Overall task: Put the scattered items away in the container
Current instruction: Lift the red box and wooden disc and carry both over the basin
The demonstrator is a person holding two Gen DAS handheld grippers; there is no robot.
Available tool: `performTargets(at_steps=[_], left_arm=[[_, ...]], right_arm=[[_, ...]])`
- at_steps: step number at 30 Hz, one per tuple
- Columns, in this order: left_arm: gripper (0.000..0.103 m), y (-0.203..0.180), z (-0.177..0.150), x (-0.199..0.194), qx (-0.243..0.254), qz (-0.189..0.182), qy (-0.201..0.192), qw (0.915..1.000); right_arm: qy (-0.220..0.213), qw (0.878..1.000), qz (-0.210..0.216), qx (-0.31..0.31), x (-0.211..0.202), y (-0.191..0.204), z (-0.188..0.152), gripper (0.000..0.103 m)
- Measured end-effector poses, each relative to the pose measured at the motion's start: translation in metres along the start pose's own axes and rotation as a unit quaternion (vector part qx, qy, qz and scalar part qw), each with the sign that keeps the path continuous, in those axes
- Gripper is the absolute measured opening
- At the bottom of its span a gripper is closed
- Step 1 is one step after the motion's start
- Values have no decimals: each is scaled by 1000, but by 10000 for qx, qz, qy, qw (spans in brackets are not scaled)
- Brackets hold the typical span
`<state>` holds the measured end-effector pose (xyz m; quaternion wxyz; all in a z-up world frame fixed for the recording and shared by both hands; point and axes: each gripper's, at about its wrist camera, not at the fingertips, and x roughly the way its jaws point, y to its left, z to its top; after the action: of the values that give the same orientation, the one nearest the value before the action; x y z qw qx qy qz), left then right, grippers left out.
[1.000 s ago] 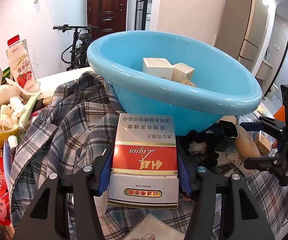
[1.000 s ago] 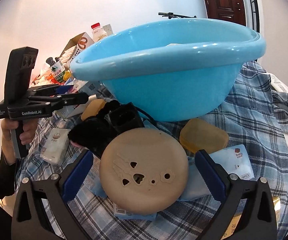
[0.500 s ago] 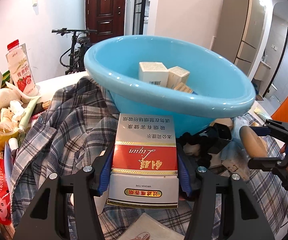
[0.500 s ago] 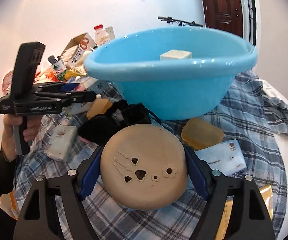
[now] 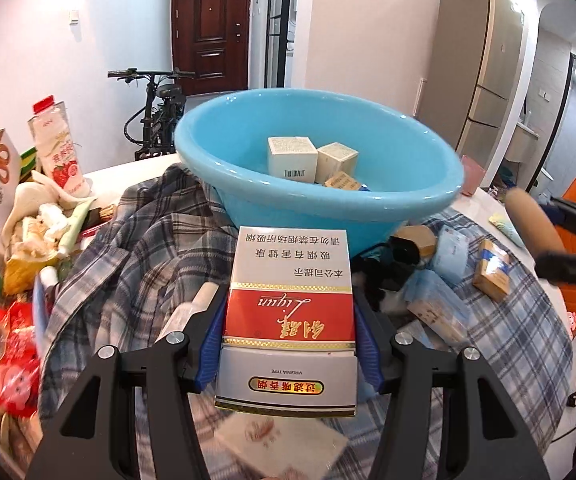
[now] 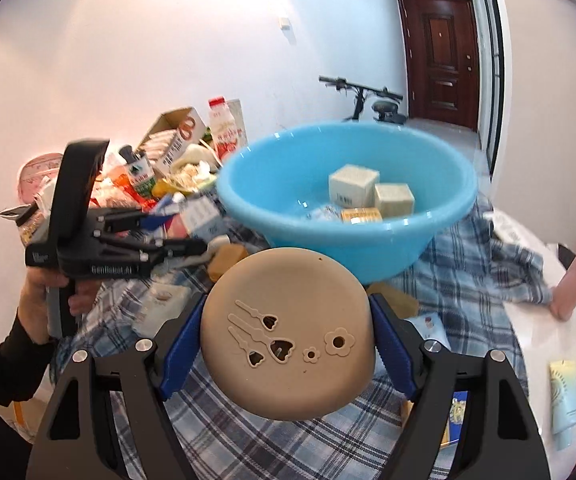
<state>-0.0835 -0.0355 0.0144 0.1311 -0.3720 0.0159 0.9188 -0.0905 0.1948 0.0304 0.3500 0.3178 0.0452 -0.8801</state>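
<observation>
A light blue basin (image 5: pixel 416 200) (image 6: pixel 256 184) stands on a plaid cloth and holds several small boxes (image 5: pixel 292 158) (image 6: pixel 353 190). My left gripper (image 5: pixel 288 332) is shut on a red, white and silver cigarette carton (image 5: pixel 290 308), held above the cloth in front of the basin. My right gripper (image 6: pixel 288 328) is shut on a round tan disc (image 6: pixel 288 340) with cut-out shapes, lifted above the cloth just short of the basin. The disc also shows edge-on at the right of the left wrist view (image 5: pixel 532 224).
A pile of food packs and a strawberry milk carton (image 5: pixel 54 148) (image 6: pixel 224 128) lies left of the basin. Small packets (image 5: pixel 490 268), a black object (image 5: pixel 404 248) and tan boxes (image 6: pixel 228 260) lie on the plaid cloth (image 5: pixel 120 280) (image 6: pixel 468 272). A bicycle (image 5: pixel 156 104) stands behind.
My right gripper closed on the tan disc and lifted it off the cloth. Both grippers rose, so the basin's inside now shows. The left gripper kept hold of the carton.
</observation>
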Motion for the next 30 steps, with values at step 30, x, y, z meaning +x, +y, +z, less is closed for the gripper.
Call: performTargets(at_steps=[30], left_arm=[[55, -20, 157, -15, -37, 583, -1416, 9882]], right_arm=[[-1351, 9871, -863, 41, 12, -19, 167, 81]])
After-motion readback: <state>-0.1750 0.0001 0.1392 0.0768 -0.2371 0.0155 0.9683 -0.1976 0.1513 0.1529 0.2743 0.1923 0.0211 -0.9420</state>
